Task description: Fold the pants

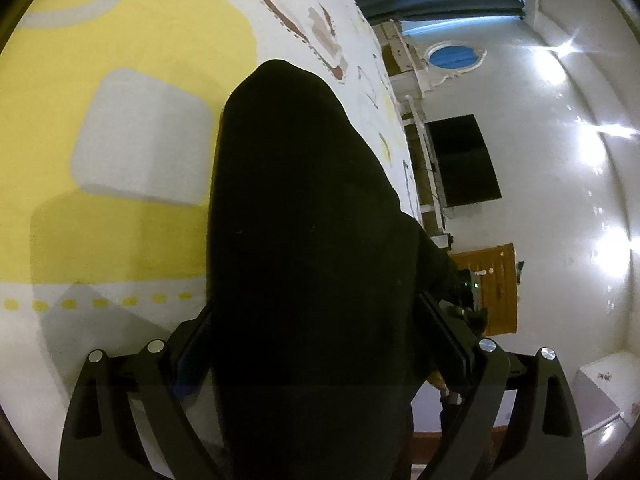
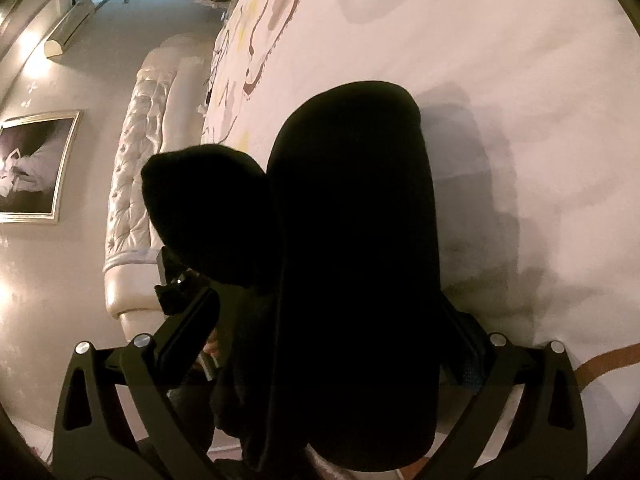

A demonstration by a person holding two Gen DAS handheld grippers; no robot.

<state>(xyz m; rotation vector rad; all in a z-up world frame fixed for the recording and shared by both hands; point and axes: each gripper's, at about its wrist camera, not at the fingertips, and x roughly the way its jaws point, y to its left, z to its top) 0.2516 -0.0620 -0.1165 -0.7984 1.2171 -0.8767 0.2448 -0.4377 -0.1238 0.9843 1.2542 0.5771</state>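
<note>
The black pants [image 1: 304, 220] hang as a thick bundle between the fingers of my left gripper [image 1: 316, 332], which is shut on them above the patterned bed sheet [image 1: 120, 60]. In the right wrist view the black pants [image 2: 352, 260] fill the jaws of my right gripper [image 2: 336, 344], which is shut on them. A second lobe of the pants [image 2: 204, 216] hangs at the left, held by the other gripper [image 2: 180, 280]. The cloth hides the fingertips in both views.
The bed sheet [image 2: 500, 60] is white with yellow and brown shapes. A tufted white headboard [image 2: 136, 160] stands at the bed's end. A framed picture [image 2: 32, 168] hangs on the wall. A dark screen [image 1: 464, 160] and a wooden door [image 1: 492, 288] lie beyond the bed.
</note>
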